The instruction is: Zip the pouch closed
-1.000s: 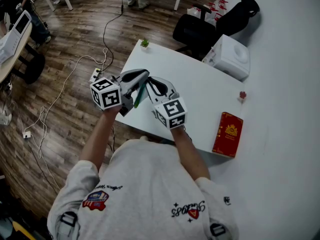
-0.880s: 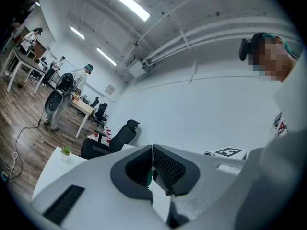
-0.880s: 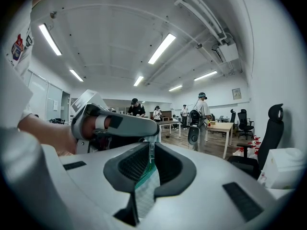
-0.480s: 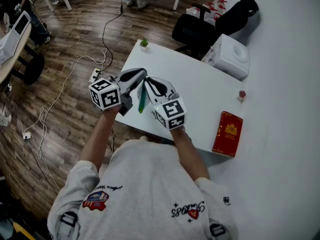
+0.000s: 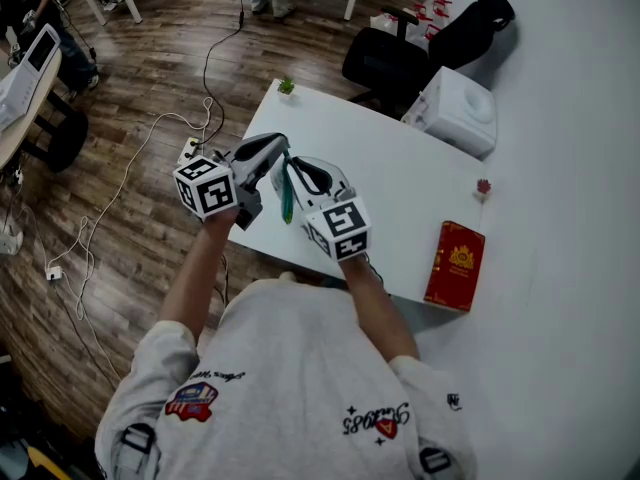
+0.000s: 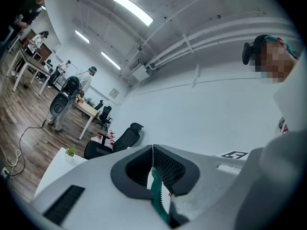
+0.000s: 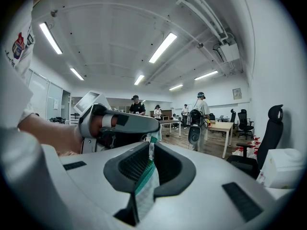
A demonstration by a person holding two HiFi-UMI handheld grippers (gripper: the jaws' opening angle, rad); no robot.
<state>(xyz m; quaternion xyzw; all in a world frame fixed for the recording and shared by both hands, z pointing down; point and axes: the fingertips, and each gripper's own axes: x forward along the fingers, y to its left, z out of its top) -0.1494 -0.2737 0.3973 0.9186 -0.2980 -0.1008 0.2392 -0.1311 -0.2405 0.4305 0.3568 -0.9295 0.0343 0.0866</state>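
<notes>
A small pouch (image 5: 287, 198) with a green zip edge hangs in the air between my two grippers, over the white table's (image 5: 400, 183) left edge. My left gripper (image 5: 281, 149) is shut on the pouch's green toothed edge (image 6: 159, 201); in the left gripper view its jaws (image 6: 153, 150) meet with the edge pinched between them. My right gripper (image 5: 294, 171) is shut on the pouch (image 7: 145, 182) from the opposite side, its pale mesh side and green strip running up between the pads. In the right gripper view the left gripper (image 7: 122, 123) sits just beyond the pouch's top.
On the table lie a red box (image 5: 456, 266), a white appliance (image 5: 458, 113), a small potted plant (image 5: 286, 86) and a tiny red flower (image 5: 485, 187). A black office chair (image 5: 385, 63) stands behind it. Cables (image 5: 130, 168) trail over the wooden floor at left.
Both grippers stay nearly where they were. More of the pouch's green edge shows between them now, hanging more upright.
</notes>
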